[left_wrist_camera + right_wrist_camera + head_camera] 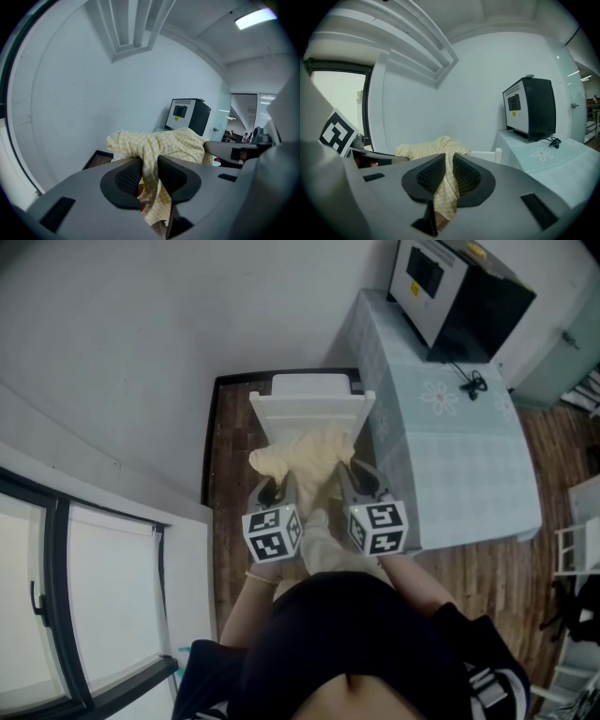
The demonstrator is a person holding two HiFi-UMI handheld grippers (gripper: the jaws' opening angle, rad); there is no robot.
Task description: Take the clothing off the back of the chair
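A pale yellow checked garment (305,456) is bunched over the back of a white chair (309,401) and trails toward the person. My left gripper (278,491) is shut on its left part; in the left gripper view the cloth (154,147) is pinched between the black pads and hangs below them. My right gripper (354,482) is shut on the right part, and the right gripper view shows the fabric (446,180) squeezed between its pads (466,174). The two grippers sit side by side just in front of the chair back.
A table with a pale floral cloth (450,442) stands right of the chair, carrying a black and white box-shaped machine (455,292) and a cable. A white wall (141,352) rises at the left with a window (56,615) below it. Dark wooden floor (230,446) surrounds the chair.
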